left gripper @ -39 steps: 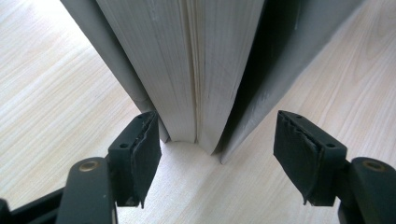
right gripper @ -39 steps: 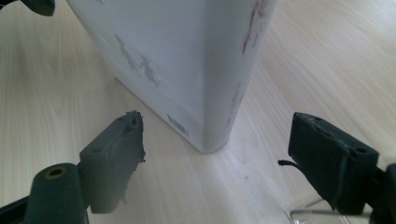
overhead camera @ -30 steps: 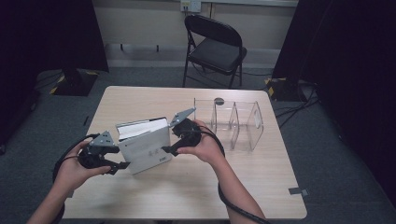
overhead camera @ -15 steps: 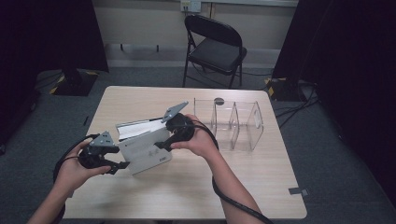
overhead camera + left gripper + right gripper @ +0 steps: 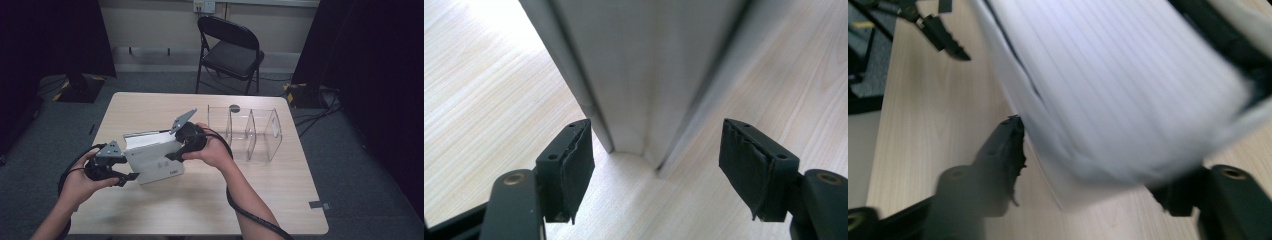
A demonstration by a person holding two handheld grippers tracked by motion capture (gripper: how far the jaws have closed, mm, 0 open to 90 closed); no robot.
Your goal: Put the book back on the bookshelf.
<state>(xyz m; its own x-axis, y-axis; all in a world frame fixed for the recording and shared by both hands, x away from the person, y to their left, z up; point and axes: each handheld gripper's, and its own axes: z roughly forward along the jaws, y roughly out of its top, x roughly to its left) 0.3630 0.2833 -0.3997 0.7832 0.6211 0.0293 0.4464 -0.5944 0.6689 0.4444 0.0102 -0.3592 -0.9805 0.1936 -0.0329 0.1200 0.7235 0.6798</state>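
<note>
Left gripper (image 5: pixel 131 176) held low at the near-left of the worktop (image 5: pixel 280 195), fingers (image 5: pixel 566 165) apart and level with the near end of a white book (image 5: pixel 155 159). Book's spine end seen between those fingers in the left gripper view (image 5: pixel 644 75), standing on the wood; left finger just beside the cover edge, right finger (image 5: pixel 749 167) clearly apart from it, a strip of bare worktop between. No pressing contact visible there, so a straddle rather than a clamp.

Book upright on its long edge, slightly tilted, page block facing up, sitting between the two grippers near the middle-left of the worktop.

Right gripper (image 5: pixel 172 152) at the book's far-right end, hand (image 5: pixel 212 150) wrapped round the body, grey plate raised above the top edge of the pages. Fingers just been closing, with the book between them. In the right gripper view, left finger (image 5: pixel 1005 145) touching the lower cover edge, page block (image 5: pixel 1128 100) blurred across the gap, right finger (image 5: pixel 1180 192) tucked under the book's other side. Looks closed on the book, though blur hides the exact contact on the right.

Right of those fingers and well apart: a clear divided box (image 5: pixel 252 134), upright compartments, with a small dark disc (image 5: pixel 234 107) at its far rim.
</note>
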